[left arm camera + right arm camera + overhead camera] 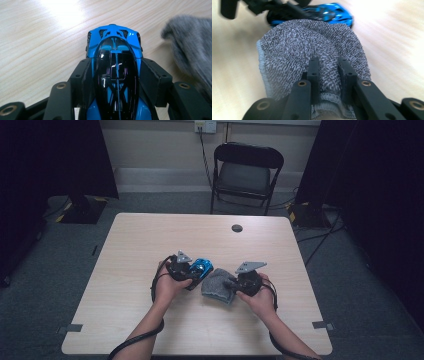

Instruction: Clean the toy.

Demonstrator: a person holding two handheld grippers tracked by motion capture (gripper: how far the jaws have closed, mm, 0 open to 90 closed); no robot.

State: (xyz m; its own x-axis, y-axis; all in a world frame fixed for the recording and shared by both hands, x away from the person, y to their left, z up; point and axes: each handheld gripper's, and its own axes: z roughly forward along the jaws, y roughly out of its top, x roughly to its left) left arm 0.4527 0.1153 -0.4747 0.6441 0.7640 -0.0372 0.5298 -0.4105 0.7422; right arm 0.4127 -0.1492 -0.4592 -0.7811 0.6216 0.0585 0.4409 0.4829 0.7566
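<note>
Two grippers worked mid-tabletop: the left gripper [116, 75] clamped a stiff, glossy blue toy car [115, 57] by its flanks; the right gripper [328, 72] pinched a soft grey cloth [312, 45].

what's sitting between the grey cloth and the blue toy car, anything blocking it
Nothing visible does. The left gripper is clamped on the blue toy car, the right gripper pinches the grey cloth, and bare table shows in the short gap between them.
</note>
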